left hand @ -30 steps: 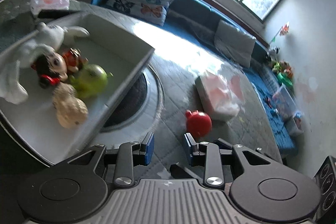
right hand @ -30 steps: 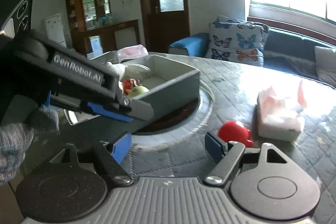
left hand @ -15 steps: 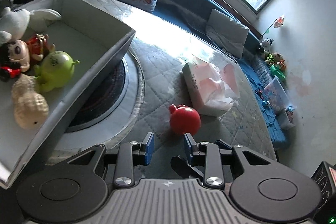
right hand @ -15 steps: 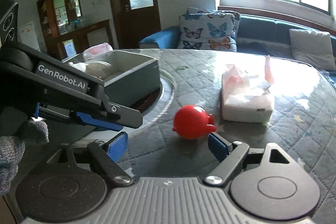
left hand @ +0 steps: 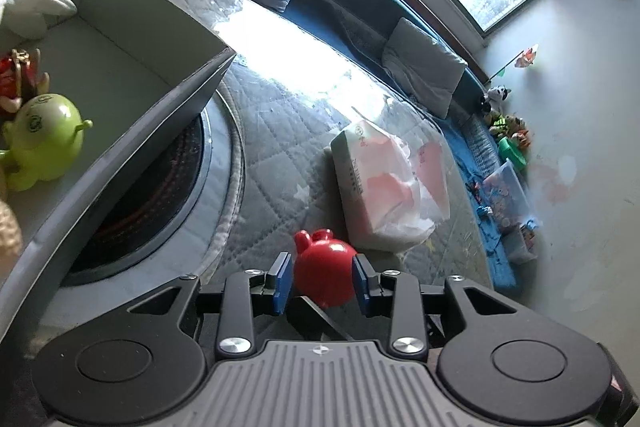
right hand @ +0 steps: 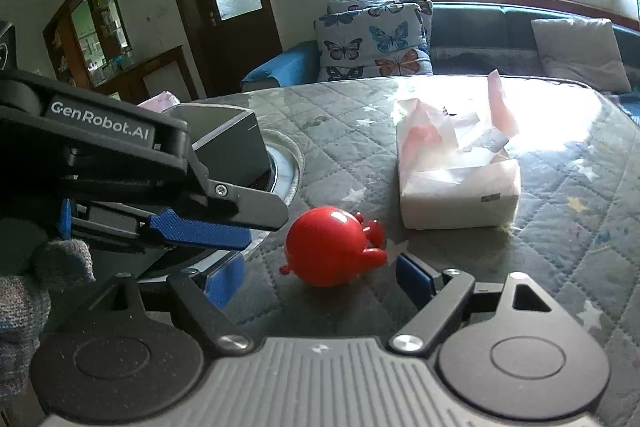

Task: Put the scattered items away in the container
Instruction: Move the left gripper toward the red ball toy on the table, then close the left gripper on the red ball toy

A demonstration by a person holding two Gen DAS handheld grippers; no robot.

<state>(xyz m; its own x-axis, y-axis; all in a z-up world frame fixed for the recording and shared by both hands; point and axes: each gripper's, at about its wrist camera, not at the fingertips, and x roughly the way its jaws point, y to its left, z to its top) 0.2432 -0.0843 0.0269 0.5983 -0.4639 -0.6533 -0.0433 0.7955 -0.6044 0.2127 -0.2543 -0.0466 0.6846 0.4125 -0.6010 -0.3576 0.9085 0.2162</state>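
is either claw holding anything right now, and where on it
Nothing is held. The left claw brackets the red toy at its sides without clearly pressing; the right claw is open.

red toy (left hand: 325, 271): lies on the quilted table cover (left hand: 276, 147); the left gripper (left hand: 320, 282) has just been opening, pads flanking it, seemingly not pressing.
Beyond the toy: tissue pack (left hand: 386, 183) stands close, blocking.
Left of the toy: grey container (left hand: 132, 131) wall and round inset rim (left hand: 224, 179).
Right of the toy: open cover.
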